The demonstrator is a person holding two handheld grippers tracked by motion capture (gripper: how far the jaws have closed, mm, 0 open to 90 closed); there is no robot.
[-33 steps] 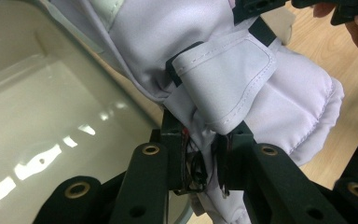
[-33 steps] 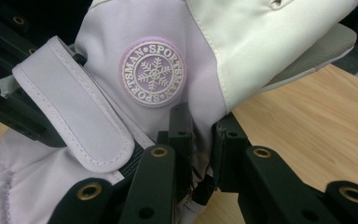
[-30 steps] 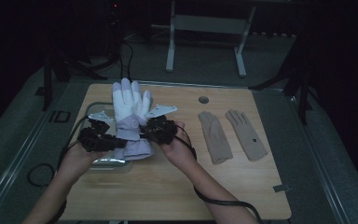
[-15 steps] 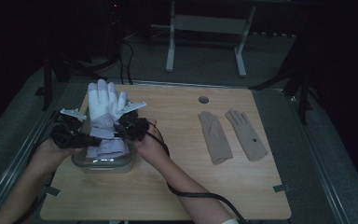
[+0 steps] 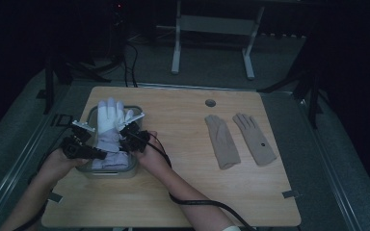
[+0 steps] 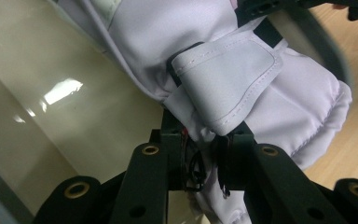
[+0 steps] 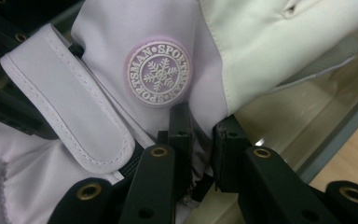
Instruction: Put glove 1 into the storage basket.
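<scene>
Right now both grippers are clamped on the same pale lilac-white ski glove [image 5: 110, 130], one at each side near the cuff. The left gripper [image 5: 84, 150] pinches the fabric just under the wrist strap [image 6: 226, 84], jaws nearly together with cloth bunched between them. The right gripper [image 5: 134, 139] grips the opposite edge below the round snowflake badge [image 7: 157, 72], jaws equally narrow on the fabric. The glove lies lengthwise over a clear plastic container [image 5: 107, 168] at the table's [image 5: 183, 192] left side, cuff end down inside it, fingers pointing away from the person past the far rim. A pair of tan gloves [image 5: 240, 139] lies flat, well apart, on the right of the table.
</scene>
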